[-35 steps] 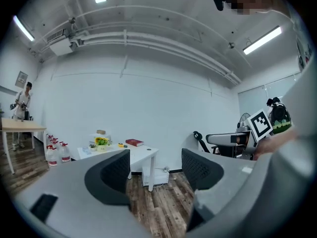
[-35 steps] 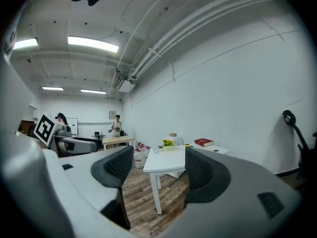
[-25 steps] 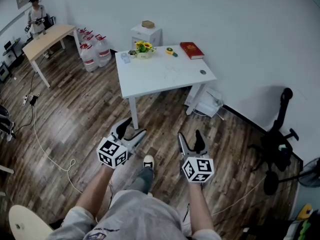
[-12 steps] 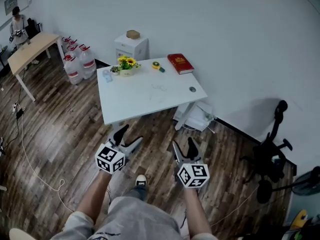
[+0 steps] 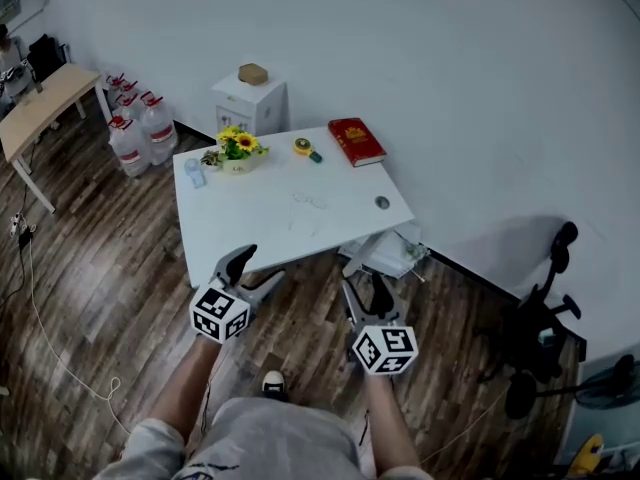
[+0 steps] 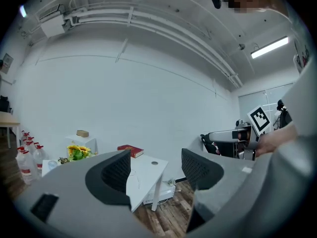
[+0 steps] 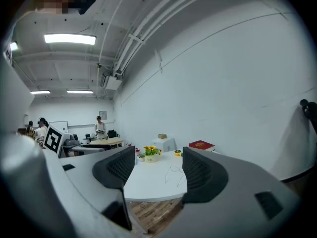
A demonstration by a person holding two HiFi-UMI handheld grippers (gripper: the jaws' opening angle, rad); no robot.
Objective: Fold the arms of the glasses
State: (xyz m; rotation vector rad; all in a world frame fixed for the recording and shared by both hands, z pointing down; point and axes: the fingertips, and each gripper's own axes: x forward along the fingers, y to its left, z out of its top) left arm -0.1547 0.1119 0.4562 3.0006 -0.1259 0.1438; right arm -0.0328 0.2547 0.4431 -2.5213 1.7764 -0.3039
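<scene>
Nearest me, my left gripper (image 5: 258,268) has its jaws spread and empty, while my right gripper (image 5: 365,290) is closing its jaws on nothing. Both are just short of the white table (image 5: 225,236). The glasses (image 5: 308,204) lie mid-table, and farther back a pot (image 5: 237,165) holds yellow flowers (image 5: 238,144); capped water jugs (image 5: 135,133) stand on the floor beyond.

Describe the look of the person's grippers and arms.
Left gripper and right gripper: grey bodies, two curved fingers with dark ribbed pads, a white cube of black square markers behind each. Forearms bare, no sleeves. The right's fingers are closing on nothing.
</scene>
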